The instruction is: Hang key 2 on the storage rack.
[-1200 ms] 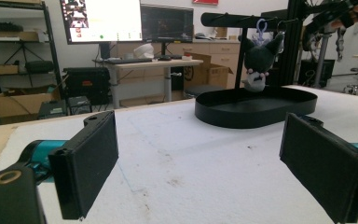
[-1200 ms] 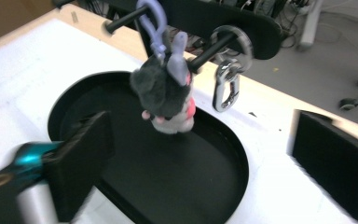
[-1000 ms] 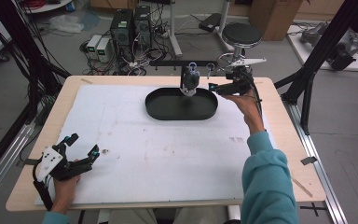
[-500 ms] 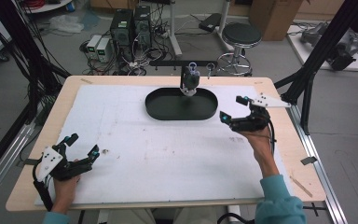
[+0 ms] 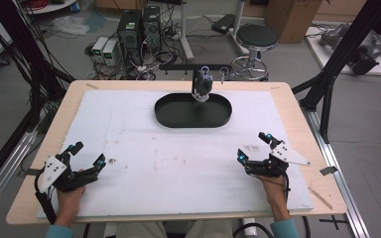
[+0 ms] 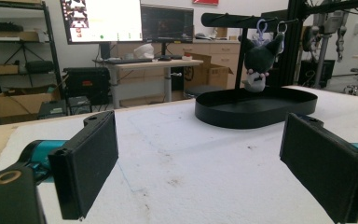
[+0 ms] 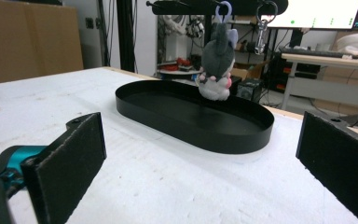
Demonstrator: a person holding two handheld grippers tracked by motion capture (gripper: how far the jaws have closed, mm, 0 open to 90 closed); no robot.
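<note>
rack's crossbar [image 7: 216, 5] cut by top edge; second clip [image 5: 222, 72] too small to identify

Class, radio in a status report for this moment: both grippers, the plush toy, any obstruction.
Left gripper open, empty, near table edge. Right gripper open, empty. Plush toy hanging from rack hook over black tray. Nothing between the grippers and the tray.

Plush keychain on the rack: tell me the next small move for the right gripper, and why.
Probably none toward it: keep the right gripper resting near the table's front edge, jaws open and empty. The plush keychain hangs from the rack bar above the black tray, and nothing lies loose to pick up. The left gripper is parked open too.
</note>
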